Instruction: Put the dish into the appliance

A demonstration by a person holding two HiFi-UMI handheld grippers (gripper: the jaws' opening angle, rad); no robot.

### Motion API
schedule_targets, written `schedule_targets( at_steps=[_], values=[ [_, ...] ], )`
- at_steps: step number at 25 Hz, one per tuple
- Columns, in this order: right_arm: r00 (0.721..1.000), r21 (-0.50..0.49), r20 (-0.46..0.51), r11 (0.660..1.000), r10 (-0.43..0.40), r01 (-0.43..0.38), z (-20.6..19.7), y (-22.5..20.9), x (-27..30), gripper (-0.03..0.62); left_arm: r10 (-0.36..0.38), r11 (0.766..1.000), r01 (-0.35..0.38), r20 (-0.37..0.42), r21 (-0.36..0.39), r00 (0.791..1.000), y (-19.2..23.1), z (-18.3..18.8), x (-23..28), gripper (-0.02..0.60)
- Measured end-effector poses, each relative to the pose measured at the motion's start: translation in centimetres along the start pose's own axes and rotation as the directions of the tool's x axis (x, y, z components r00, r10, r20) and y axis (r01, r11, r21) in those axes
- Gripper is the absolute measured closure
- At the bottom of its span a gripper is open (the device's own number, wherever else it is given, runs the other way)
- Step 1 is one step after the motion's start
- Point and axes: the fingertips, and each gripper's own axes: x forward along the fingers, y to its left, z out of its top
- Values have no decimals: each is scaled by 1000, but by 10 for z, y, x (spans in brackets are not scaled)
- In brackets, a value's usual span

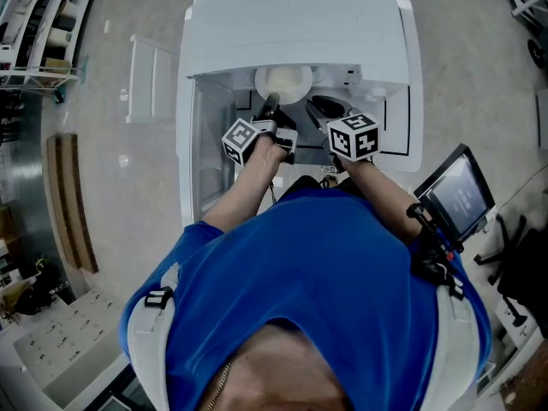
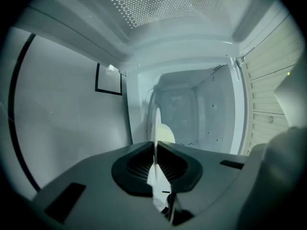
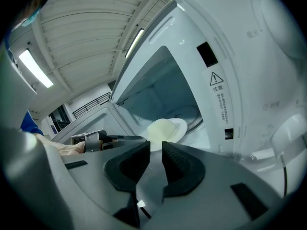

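The dish [image 1: 284,82] is a round white plate with a cream middle, held at the mouth of the white appliance [image 1: 291,24]. My left gripper [image 1: 269,108] is shut on its near rim. In the left gripper view the dish [image 2: 156,128] stands edge-on between the pads of the left gripper [image 2: 156,150], in front of the open white cavity [image 2: 192,104]. My right gripper [image 1: 328,114] hovers just right of it; in its own view the right gripper [image 3: 156,150] shows a narrow gap with nothing in it, and the dish [image 3: 165,130] lies beyond.
The appliance door [image 1: 208,144] hangs open to the left. A dark screen on a stand [image 1: 456,193] is at the right. Shelving [image 1: 34,32] stands at the far left, and grey floor surrounds the white unit.
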Motion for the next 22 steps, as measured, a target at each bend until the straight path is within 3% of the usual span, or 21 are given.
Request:
schedule_targets(
  at_steps=[14, 22],
  values=[
    [1000, -60, -19, 998, 11, -12, 0, -4, 7, 542, 30, 999, -30, 22, 32, 999, 3, 5, 19, 565],
    [999, -78, -31, 997, 19, -21, 4, 1, 11, 542, -30, 997, 30, -5, 78, 1000, -9, 3, 15, 539]
  ],
)
